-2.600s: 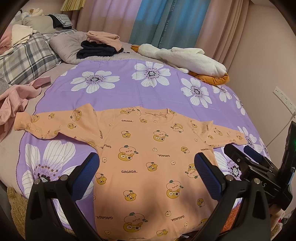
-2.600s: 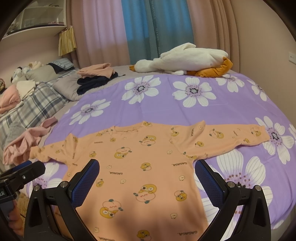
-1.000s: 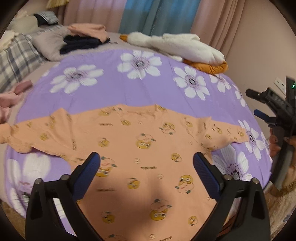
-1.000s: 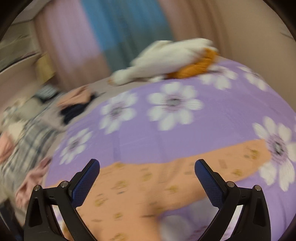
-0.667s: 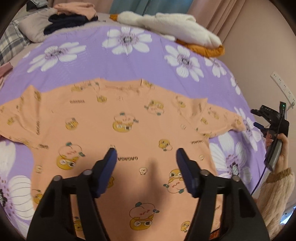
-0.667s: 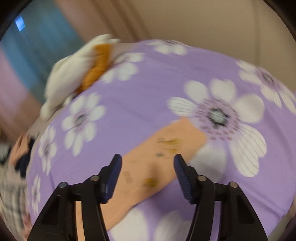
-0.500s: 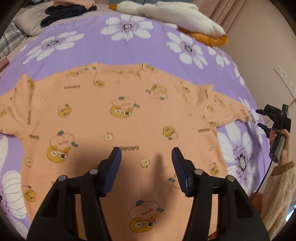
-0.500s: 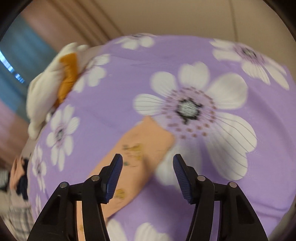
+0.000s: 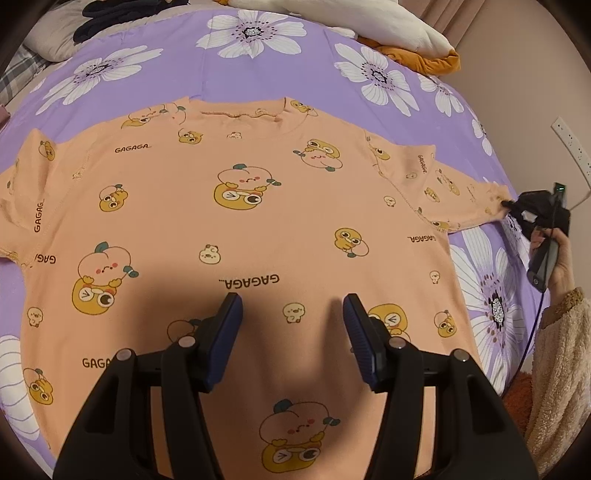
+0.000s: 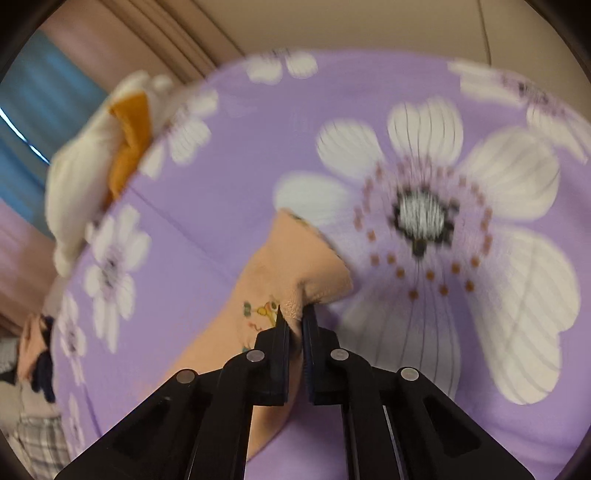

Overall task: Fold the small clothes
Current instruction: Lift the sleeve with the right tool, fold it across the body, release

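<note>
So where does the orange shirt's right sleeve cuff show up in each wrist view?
Left wrist: cuff at the far right edge, pinched by the right tool.
Right wrist: cuff at centre, just above the closed tool tips.
Shared landmark: white-and-mustard plush at the bed's far end.

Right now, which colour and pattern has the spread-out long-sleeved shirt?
Peach-orange shirt printed with cartoon ducks and "GAGAGA"; clearest in the left wrist view.

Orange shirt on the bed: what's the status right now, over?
Right tool pinching sleeve cuff. Left tool open over orange shirt, flat, unfolded. Nothing in the way.
</note>
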`<action>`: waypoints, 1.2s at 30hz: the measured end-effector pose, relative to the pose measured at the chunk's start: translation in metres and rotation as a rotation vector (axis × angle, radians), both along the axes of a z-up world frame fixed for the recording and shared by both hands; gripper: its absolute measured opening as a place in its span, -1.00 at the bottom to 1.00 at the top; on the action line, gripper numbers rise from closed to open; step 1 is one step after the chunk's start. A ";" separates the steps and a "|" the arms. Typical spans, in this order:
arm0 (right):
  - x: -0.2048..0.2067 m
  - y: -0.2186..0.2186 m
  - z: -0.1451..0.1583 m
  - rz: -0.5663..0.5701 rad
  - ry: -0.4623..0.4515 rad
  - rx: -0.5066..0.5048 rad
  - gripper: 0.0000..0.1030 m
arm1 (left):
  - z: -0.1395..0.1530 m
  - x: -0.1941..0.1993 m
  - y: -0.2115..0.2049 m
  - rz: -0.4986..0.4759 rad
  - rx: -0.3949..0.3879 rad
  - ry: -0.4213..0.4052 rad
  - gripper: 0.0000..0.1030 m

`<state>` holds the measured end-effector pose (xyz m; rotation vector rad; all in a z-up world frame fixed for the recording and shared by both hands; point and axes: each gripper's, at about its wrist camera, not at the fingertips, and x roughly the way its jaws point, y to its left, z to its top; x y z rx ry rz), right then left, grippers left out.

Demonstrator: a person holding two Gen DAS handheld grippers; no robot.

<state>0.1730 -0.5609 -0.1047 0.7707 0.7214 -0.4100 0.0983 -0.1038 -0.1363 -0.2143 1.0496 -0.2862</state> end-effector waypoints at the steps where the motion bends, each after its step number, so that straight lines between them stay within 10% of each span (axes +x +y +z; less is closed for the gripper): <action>1: -0.004 -0.002 0.009 -0.008 -0.023 -0.013 -0.86 | 0.000 0.001 0.001 0.003 -0.006 0.001 0.10; 10: -0.025 -0.029 -0.004 -0.111 0.037 -0.011 -0.86 | 0.001 0.002 0.003 0.012 -0.036 0.008 0.11; 15: -0.029 0.006 0.041 -0.052 -0.051 -0.185 -0.86 | 0.008 0.000 0.008 0.031 -0.043 0.006 0.13; 36: -0.024 0.193 0.101 0.533 -0.259 -0.371 -0.86 | 0.037 -0.017 0.068 0.232 0.016 -0.080 0.53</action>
